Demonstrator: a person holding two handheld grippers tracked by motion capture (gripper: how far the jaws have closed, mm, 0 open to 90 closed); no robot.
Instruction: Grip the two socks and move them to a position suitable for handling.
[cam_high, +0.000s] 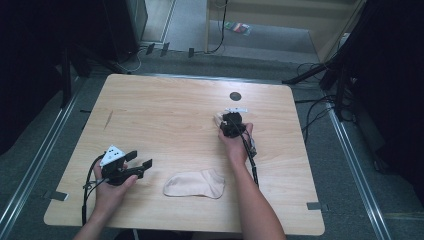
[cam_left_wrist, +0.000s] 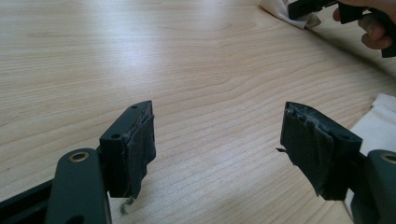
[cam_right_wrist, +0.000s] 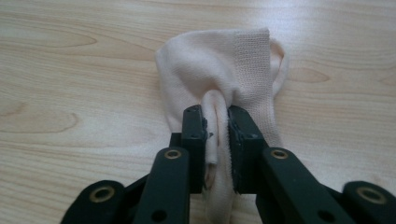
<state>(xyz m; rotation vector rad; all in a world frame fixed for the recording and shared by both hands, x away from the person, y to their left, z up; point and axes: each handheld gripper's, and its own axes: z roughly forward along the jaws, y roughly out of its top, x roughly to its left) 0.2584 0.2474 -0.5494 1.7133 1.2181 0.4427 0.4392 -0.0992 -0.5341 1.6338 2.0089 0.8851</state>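
Far sock, pale pink, on the table toward the far right, mostly hidden under the right gripper in the high view. Pinched there by that gripper, held from behind by the right hand. Near sock flat at the front edge, between the two forearms, touched by nothing. Left gripper at the front left in the left hand, lying level, pointing right toward the near sock, jaws apart and empty.

Left gripper view: left gripper wide open over bare wood, nothing between the pads. White edge of the near sock just beside the right-hand jaw, not between them. Far sock at the top right with the other gripper on it.

Right gripper view: right gripper clamped on a raised fold of the far sock, pads pressing the cloth from both sides. Ribbed cuff to the right of the fold, rest of the sock bunched on the table ahead of the jaws.
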